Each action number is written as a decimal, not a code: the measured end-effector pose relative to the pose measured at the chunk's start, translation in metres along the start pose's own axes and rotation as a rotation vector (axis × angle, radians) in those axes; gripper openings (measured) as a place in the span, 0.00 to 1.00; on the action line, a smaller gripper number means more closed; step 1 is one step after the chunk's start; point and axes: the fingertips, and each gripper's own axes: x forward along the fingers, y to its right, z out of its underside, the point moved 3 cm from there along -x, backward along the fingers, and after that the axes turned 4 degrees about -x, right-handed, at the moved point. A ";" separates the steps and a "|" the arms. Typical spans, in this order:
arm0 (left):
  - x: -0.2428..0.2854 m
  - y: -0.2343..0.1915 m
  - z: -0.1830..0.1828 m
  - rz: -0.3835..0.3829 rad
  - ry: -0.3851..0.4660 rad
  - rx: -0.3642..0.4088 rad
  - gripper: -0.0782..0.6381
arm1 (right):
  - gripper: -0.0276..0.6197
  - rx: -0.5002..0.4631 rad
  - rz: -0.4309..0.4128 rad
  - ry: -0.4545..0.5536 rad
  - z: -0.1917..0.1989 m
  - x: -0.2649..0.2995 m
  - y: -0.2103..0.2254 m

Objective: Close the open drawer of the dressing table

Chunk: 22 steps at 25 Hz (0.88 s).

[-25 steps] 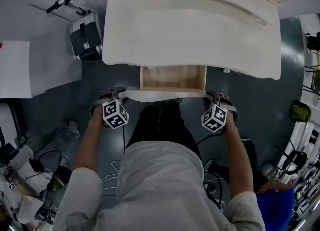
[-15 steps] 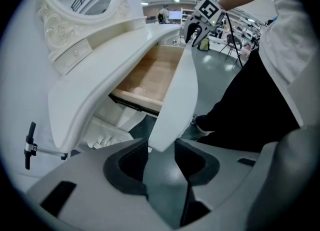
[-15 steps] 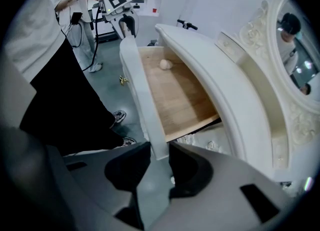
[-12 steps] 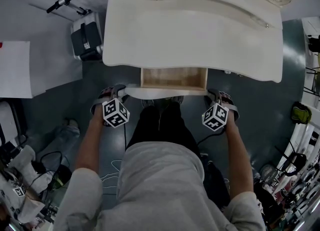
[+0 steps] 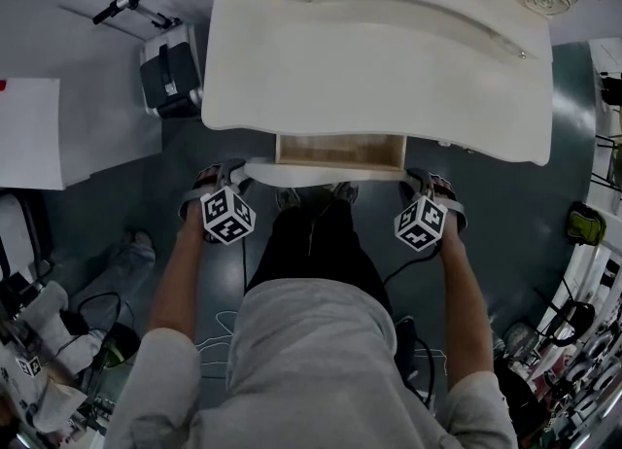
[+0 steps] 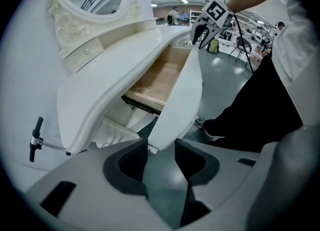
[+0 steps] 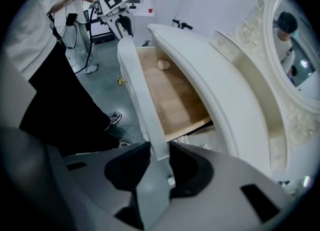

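The cream dressing table [image 5: 369, 58] fills the upper head view. Its wooden drawer [image 5: 340, 151] sticks out partway from under the top, and the white drawer front [image 5: 321, 176] runs across between my grippers. My left gripper [image 5: 231, 181] is closed on the left end of the drawer front [image 6: 175, 100], which sits between its pads at the left gripper [image 6: 161, 147]. My right gripper [image 5: 422, 185] grips the right end of the drawer front [image 7: 142, 100] in the same way at the right gripper [image 7: 159, 155]. A small round pale object [image 7: 163, 64] lies inside the drawer.
A black and white case [image 5: 167, 73] stands on the floor left of the table, beside a white board [image 5: 29, 136]. Cables and gear crowd the lower left [image 5: 39, 340] and the right edge [image 5: 593, 272]. The person's legs [image 5: 311, 243] stand right before the drawer. An ornate mirror frame [image 7: 295, 50] rises behind the tabletop.
The drawer has slid farther in under the tabletop, showing less wood. Both grippers have moved toward the table with the drawer front.
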 end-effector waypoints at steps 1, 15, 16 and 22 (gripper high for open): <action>0.000 -0.001 -0.001 -0.005 0.001 -0.004 0.34 | 0.23 0.001 0.003 0.000 0.000 0.000 0.002; 0.006 -0.021 -0.010 -0.054 0.002 -0.041 0.34 | 0.24 0.002 0.036 0.016 -0.006 0.008 0.023; 0.006 -0.022 -0.010 -0.058 0.001 -0.044 0.34 | 0.24 0.002 0.038 0.018 -0.006 0.008 0.023; 0.009 -0.028 -0.013 -0.085 -0.008 -0.061 0.34 | 0.24 0.004 0.051 0.030 -0.007 0.011 0.031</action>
